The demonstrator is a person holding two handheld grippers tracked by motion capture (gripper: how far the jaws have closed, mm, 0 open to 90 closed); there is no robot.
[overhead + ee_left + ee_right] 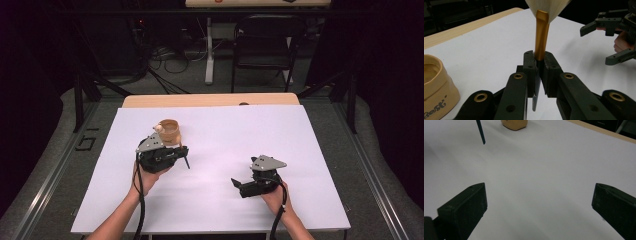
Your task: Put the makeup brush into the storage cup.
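Plainly, brush: your left gripper (537, 72) has a fan-shaped brush (542, 37) clamped between its jaws, which stand nearly closed on the stem just below the gold ferrule.
Brush position: it stands roughly upright in the grip, pale bristles spreading out above, and the thin dark handle end (187, 162) pokes out below the jaws toward the surface; in the right gripper view that dark tip (480, 132) hangs over the white sheet near its far left part.
Handling: it is likely very light and stiff along the handle, but the bristles look soft and easy to splay, so keep your hold on the stem or ferrule, never on the hairs. The gold ferrule looks smooth and could slip or swivel if you loosen the clamp.
Cup: a tan cup (169, 131) with printed lettering sits on the white sheet (300, 150) toward its far left corner, just beyond your left gripper; whether the gripper touches it, you cannot tell from above.
Right gripper: your right gripper (539, 207) is spread wide, holding nothing, low over the near right part of the sheet, well apart from the brush and cup.
Table: a strip of bare wood (210, 100) shows along the far edge beyond the sheet.
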